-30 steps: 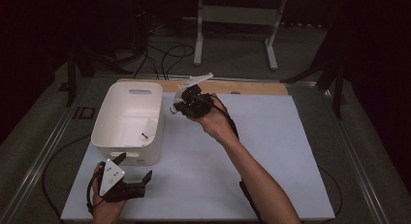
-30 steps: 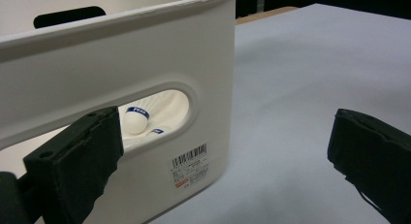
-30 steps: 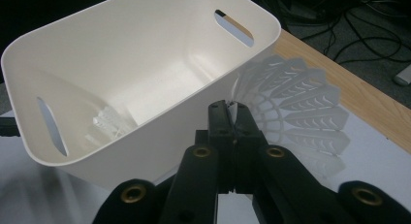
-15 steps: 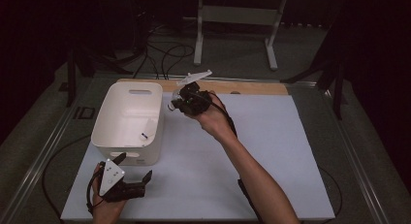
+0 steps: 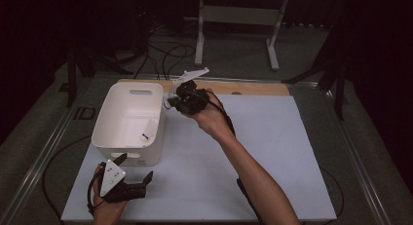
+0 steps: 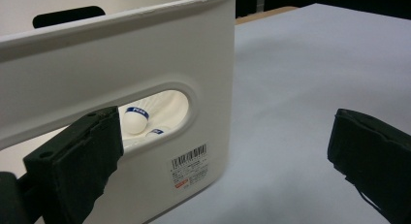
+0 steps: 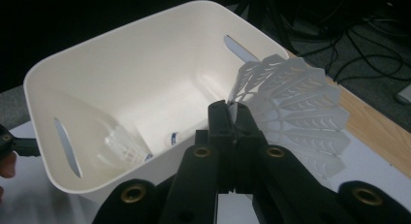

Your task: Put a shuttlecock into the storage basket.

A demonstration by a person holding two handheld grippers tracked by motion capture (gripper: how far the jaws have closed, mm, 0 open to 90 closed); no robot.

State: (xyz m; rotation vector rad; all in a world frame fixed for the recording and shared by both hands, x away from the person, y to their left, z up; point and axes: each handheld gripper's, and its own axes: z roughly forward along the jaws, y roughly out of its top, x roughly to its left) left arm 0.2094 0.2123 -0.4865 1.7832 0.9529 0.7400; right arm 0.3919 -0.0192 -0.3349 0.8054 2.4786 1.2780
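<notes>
A white plastic bin point(image 5: 127, 101) stands at the left of the white table top. My right gripper point(image 5: 171, 101) hovers just beside the bin's far right rim, shut on the skirt of a white plastic shuttlecock point(image 7: 291, 105); the right gripper point(image 7: 235, 112) points over the bin point(image 7: 121, 73). Inside lie other shuttlecocks point(image 7: 121, 146) with blue-banded corks point(image 6: 134, 120), seen through the handle slot. My left gripper point(image 5: 135, 166) rests on the table in front of the bin's near wall point(image 6: 145, 59), open, its pads point(image 6: 77, 161) wide apart with nothing between them.
A wooden strip point(image 5: 253, 87) runs along the table's far edge. The white sheet point(image 5: 272, 152) stretches to the right of the bin. A white stand point(image 5: 238, 20) and cables point(image 5: 160, 49) lie on the floor beyond.
My right gripper has drifted a little left toward the bin's rim with the shuttlecock. The left gripper has stayed put.
</notes>
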